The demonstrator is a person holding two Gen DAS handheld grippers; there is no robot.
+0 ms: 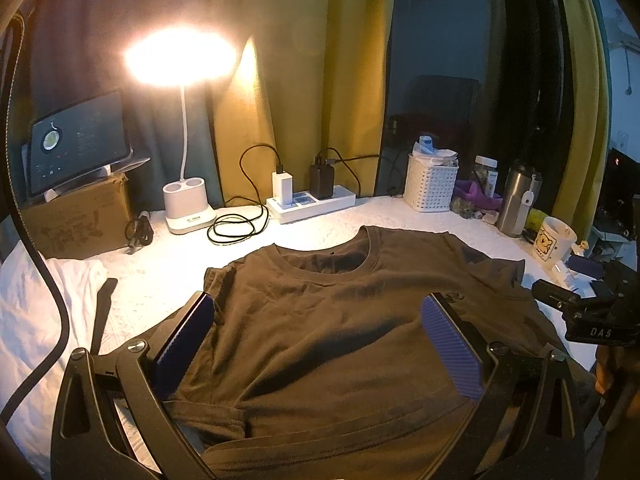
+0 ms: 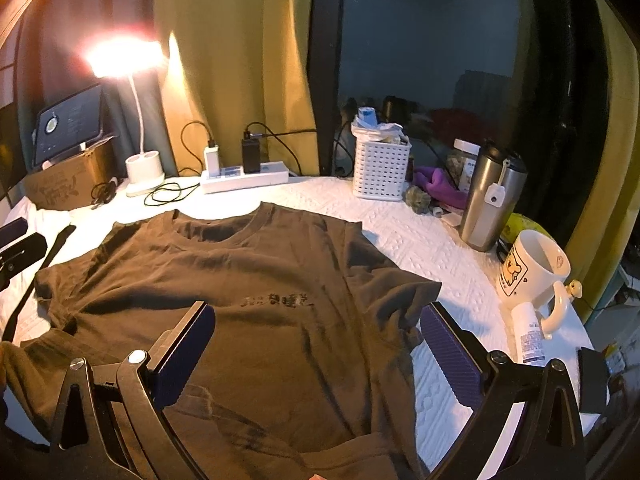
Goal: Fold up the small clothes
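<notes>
Writing shows in few places: a short line of dark characters printed across the chest of the brown T-shirt (image 2: 224, 280), too blurred to read, white letters "DAS" on the right gripper (image 1: 576, 312) as seen from the left wrist view, and faint print on the cardboard box (image 1: 80, 220) at the table's far left corner. The shirt lies spread flat, front up, collar toward the far edge, on the white quilted table (image 2: 420, 240) cover. Both the left gripper (image 1: 320, 320) and the right one hover just over the shirt with jaws wide apart, holding nothing. Along the far edge stand a lit desk lamp (image 1: 186, 200), a white power strip (image 1: 312, 202) with chargers, a white basket (image 2: 380, 172), a steel tumbler (image 2: 490, 200) and a cartoon-printed mug (image 2: 528, 268). Yellow curtains (image 1: 304, 80) and a dark window (image 2: 432, 48) lie behind.
</notes>
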